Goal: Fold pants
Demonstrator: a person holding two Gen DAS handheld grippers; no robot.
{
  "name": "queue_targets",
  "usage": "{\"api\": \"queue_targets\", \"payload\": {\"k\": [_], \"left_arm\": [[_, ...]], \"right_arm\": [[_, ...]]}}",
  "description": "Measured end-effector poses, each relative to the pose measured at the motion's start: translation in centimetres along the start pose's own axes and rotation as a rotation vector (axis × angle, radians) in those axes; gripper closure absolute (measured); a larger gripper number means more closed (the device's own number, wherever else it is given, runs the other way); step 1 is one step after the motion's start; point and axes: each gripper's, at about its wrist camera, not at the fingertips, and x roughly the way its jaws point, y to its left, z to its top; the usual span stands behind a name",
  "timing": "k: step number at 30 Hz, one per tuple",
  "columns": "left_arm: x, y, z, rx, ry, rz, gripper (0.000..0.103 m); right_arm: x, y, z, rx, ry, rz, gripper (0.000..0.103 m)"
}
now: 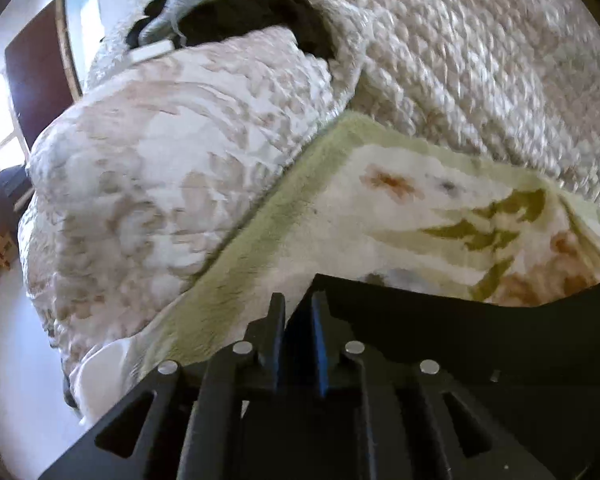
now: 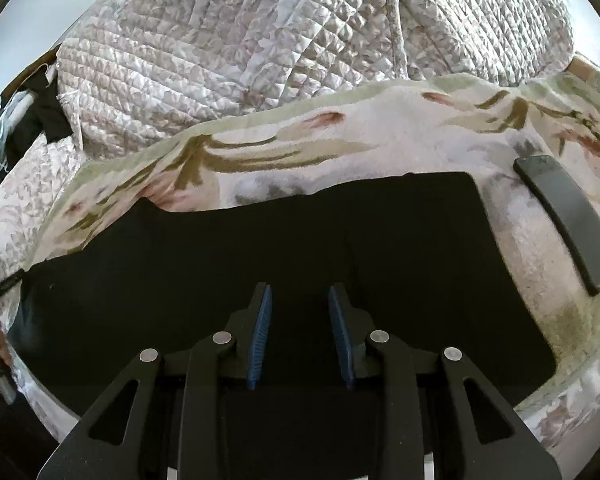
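Observation:
Black pants (image 2: pixel 300 240) lie flat on a floral blanket (image 2: pixel 380 120) on the bed, folded into a wide rectangle. My right gripper (image 2: pixel 300 300) hovers over the near part of the pants, jaws open with a gap between the blue pads, holding nothing. In the left wrist view the pants (image 1: pixel 480 332) show as a black sheet at the lower right. My left gripper (image 1: pixel 298 308) sits at their left edge with its jaws nearly together; the black cloth seems to run between them.
A dark phone-like slab (image 2: pixel 568 224) lies on the blanket right of the pants. A quilted bedspread (image 2: pixel 260 60) is heaped behind. Dark and pale clothes (image 1: pixel 220 8) lie far back. The bed's edge and the floor (image 1: pixel 12 360) are at the left.

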Motion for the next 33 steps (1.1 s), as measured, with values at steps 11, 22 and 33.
{"api": "queue_targets", "payload": {"k": [11, 22, 33], "left_arm": [[-3.5, -1.1, -5.7, -0.002, 0.134, -0.214, 0.062], [-5.9, -4.0, -8.1, 0.083, 0.150, -0.295, 0.062], [-9.7, -6.0, -8.9, 0.104, 0.128, -0.374, 0.062]], "right_arm": [[-2.3, -3.8, -2.0, 0.059, -0.010, -0.064, 0.065], [-2.3, 1.4, -4.9, -0.113, 0.066, 0.053, 0.056], [-4.7, 5.0, -5.6, -0.196, 0.020, 0.099, 0.056]]}}
